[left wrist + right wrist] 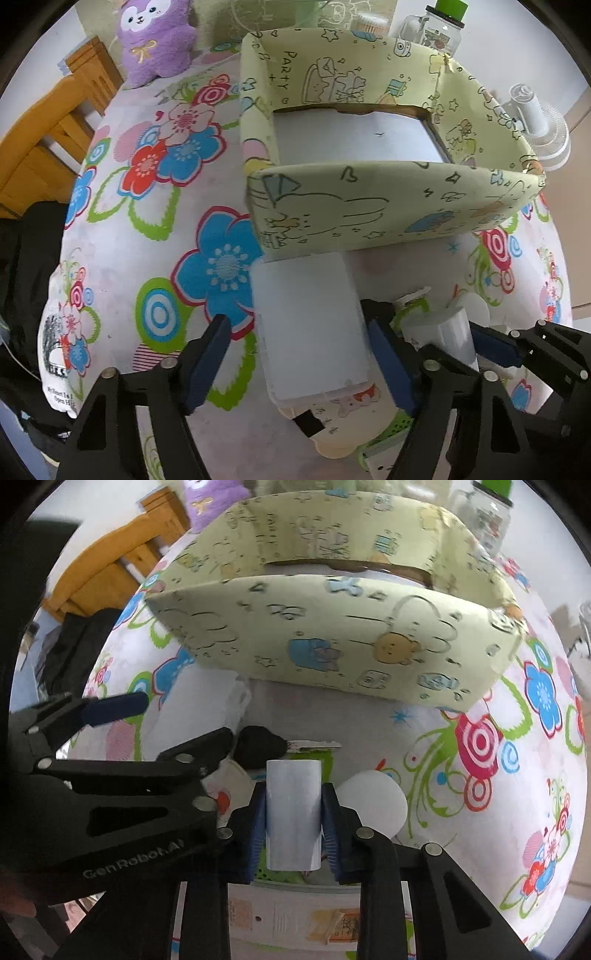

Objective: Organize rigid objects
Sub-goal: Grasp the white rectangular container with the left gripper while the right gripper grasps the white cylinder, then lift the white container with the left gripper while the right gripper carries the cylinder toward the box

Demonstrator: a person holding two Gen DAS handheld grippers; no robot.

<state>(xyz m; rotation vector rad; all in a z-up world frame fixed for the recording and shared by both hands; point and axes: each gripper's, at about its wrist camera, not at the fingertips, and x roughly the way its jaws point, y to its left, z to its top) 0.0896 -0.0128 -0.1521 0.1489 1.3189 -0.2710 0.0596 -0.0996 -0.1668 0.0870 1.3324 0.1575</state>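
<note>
A pale green cartoon-print box [369,206] stands open on the flowered tablecloth; it also shows in the right wrist view [332,642]. Its white bottom [354,136] holds nothing that I can see. My left gripper [299,362] is open around a white rectangular container [310,325], with its blue pads apart from the sides. My right gripper [293,819] is shut on a silver-white cylinder [293,812], held upright just in front of the box. The same cylinder appears in the left wrist view [454,336]. A black car key [266,747] and a white round lid [373,805] lie on the cloth.
A purple plush toy [155,40] and a jar with a green lid [443,26] stand behind the box. A white fan [539,122] is at the right. A wooden chair [48,125] stands at the left table edge. Printed packets [314,919] lie under my right gripper.
</note>
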